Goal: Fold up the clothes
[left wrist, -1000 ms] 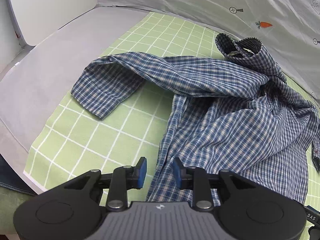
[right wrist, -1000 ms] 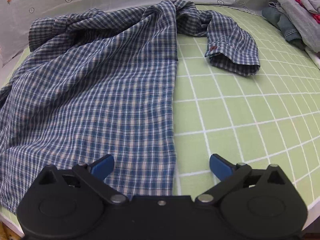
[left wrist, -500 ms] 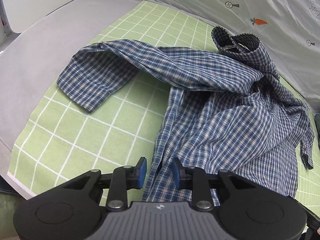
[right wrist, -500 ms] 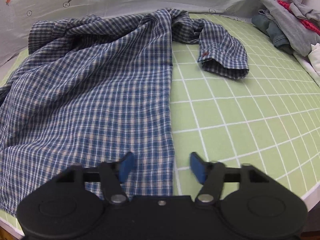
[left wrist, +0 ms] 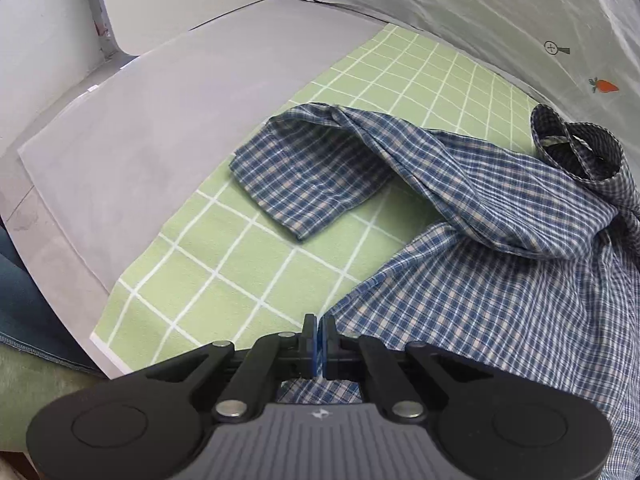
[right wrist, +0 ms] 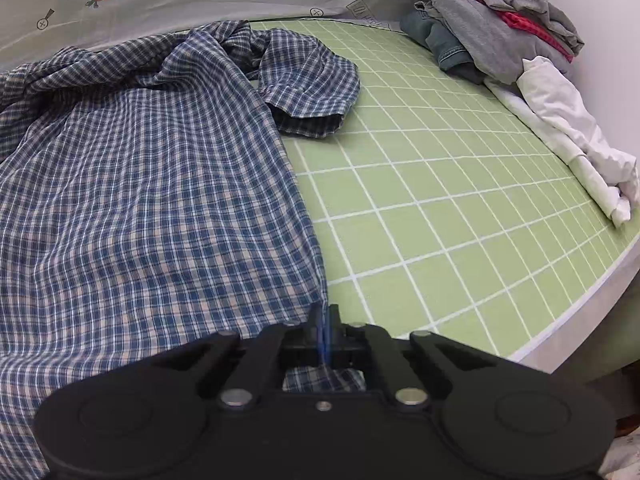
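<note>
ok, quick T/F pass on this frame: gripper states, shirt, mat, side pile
1. The left hand-held gripper is shut on the plaid shirt. True.
2. The right hand-held gripper is wide open above the shirt. False: its jaws are closed on the shirt's near edge.
3. The shirt lies on a green gridded mat. True.
4. The shirt is already folded into a neat rectangle. False: it is spread out and rumpled, with the sleeve flopped to the side.
5. A pile of other clothes sits at the mat's far right corner. True.
6. The mat has red stripes. False: it has white grid lines.
</note>
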Tool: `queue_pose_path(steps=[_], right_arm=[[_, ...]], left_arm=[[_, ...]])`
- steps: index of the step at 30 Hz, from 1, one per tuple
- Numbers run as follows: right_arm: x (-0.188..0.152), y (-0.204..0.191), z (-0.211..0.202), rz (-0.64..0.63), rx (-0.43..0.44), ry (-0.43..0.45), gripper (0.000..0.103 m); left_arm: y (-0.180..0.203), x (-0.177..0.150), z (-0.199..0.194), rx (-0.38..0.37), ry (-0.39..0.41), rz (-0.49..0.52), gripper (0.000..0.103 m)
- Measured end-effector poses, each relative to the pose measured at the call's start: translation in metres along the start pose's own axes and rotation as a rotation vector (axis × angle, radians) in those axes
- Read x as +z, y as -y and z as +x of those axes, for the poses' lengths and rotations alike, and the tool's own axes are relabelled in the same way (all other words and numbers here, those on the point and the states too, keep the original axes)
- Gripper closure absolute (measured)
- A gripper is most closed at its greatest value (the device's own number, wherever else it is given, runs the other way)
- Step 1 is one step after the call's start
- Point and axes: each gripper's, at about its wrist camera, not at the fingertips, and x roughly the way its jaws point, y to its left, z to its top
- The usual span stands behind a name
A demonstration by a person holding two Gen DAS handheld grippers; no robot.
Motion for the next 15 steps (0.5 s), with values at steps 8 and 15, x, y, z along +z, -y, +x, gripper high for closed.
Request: queue_pose_path(steps=[8,15], right_arm=[[0.015,0.007,0.004,0.045,0.058,0.010,0.036],[0.042,0.015,0.019,0.136,0.112,0.066,0.001]], left_arm=[[0.041,-0.004,-0.035,-0.096,0.064,0.113,0.042],[0.103,-0.011,-0.034,-0.163,0.058,0.244,0.011]])
